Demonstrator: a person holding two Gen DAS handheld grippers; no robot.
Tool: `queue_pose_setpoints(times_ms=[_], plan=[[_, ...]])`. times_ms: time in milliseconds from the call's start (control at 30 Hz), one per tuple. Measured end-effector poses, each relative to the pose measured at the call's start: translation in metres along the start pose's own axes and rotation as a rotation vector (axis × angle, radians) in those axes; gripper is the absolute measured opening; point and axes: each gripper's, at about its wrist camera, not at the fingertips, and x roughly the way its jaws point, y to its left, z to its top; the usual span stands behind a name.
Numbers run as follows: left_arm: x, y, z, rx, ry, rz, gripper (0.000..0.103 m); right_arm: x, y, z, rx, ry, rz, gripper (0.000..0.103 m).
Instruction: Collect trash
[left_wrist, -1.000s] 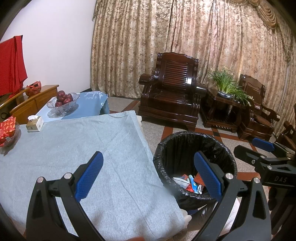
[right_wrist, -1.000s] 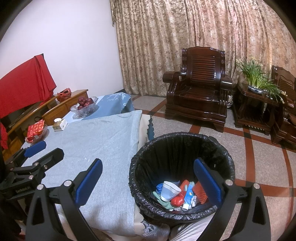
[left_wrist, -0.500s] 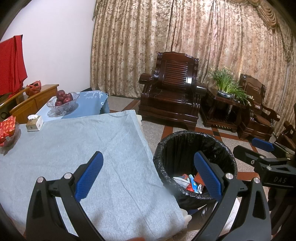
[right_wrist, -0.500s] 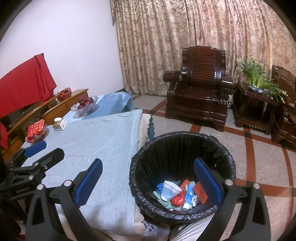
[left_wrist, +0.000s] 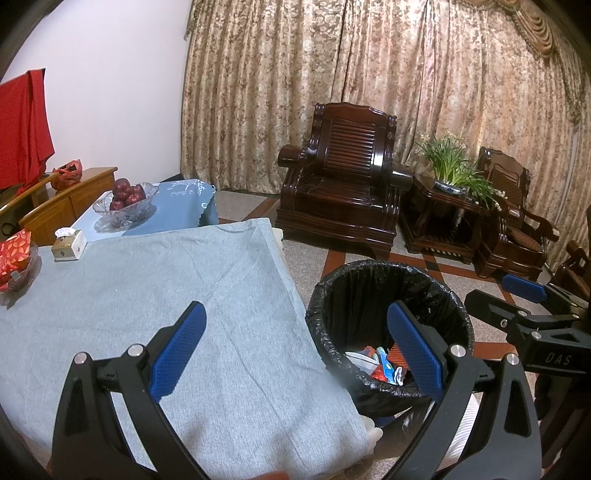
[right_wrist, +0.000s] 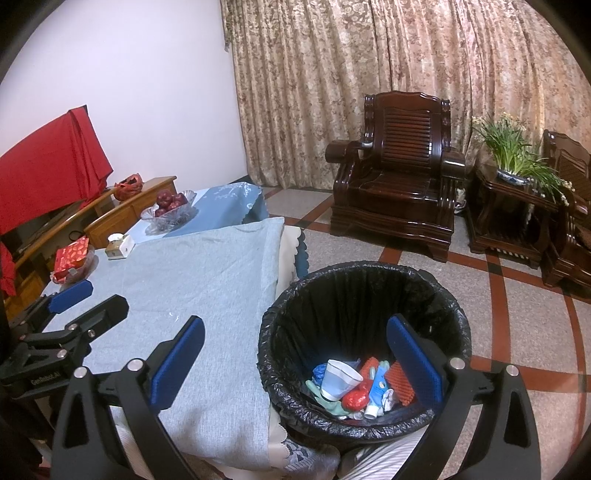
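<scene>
A round bin lined with a black bag (right_wrist: 280, 373) (left_wrist: 458, 317) stands on the floor beside the table. Inside lie a white paper cup (right_wrist: 340, 378), a red wrapper (right_wrist: 354, 399), a blue-and-white tube (right_wrist: 377, 391) and other scraps (left_wrist: 380, 365). My left gripper (left_wrist: 295, 349) hangs open over the table's near right corner, nothing between its blue pads. My right gripper (right_wrist: 295, 360) hangs open above the bin's near left rim, also holding nothing. Each gripper appears in the other's view: the right one (left_wrist: 524, 295), the left one (right_wrist: 74, 299).
The table wears a grey cloth (left_wrist: 147, 302). At its far end stand a glass bowl of red fruit (left_wrist: 125, 201), a small white box (left_wrist: 68, 243) and a red packet in a dish (left_wrist: 14, 254). Dark wooden armchairs (left_wrist: 343, 192) and a potted plant (left_wrist: 454, 166) stand by the curtain.
</scene>
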Motion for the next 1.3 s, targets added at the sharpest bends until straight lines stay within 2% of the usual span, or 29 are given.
queue_pose_setpoints(times_ms=[1300], plan=[[-0.0018, 0.0013, 0.0012, -0.001, 0.006, -0.004, 0.096, 0.0082, -0.0012, -0.0073, 0.002, 0.011, 0.003, 0.097]])
